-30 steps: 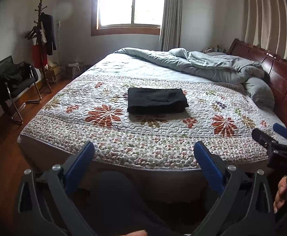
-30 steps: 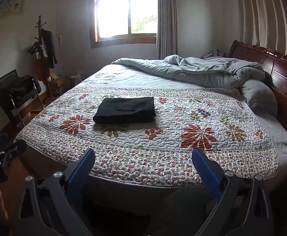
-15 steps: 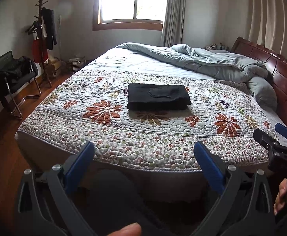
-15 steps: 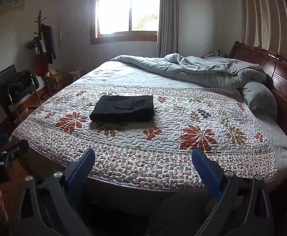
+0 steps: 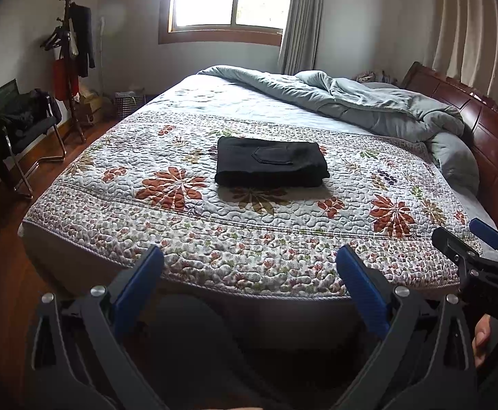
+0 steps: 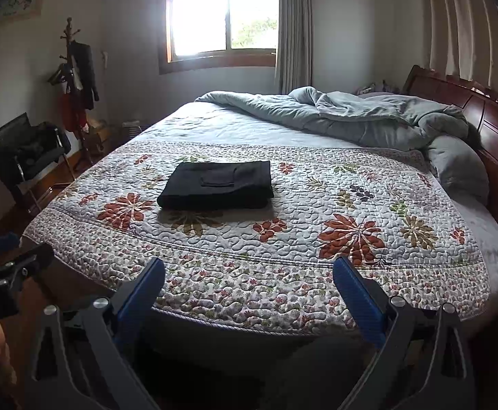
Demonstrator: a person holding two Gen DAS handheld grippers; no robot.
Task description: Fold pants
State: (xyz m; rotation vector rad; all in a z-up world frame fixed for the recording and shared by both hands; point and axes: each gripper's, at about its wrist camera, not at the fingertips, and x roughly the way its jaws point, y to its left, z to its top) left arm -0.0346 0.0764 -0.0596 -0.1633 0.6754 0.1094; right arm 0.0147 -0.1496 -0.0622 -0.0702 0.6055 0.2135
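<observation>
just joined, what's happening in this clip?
A person holds a two-finger gripper in each hand at the foot of a bed. The black pants lie on the floral quilt, already folded into a neat rectangle. The left gripper and right gripper are both open, empty, and well short of the pants, touching nothing. A grey duvet is bunched by the headboard. The folding looks done.

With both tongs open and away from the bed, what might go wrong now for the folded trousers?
1. The folded black pants lie as a loose stack on the floral quilted bedspread; grabbing only the top layer may undo the fold.
2. The open left tongs and right tongs hover near the bedspread's edge; a low approach may snag the quilt and shift the stack.
</observation>
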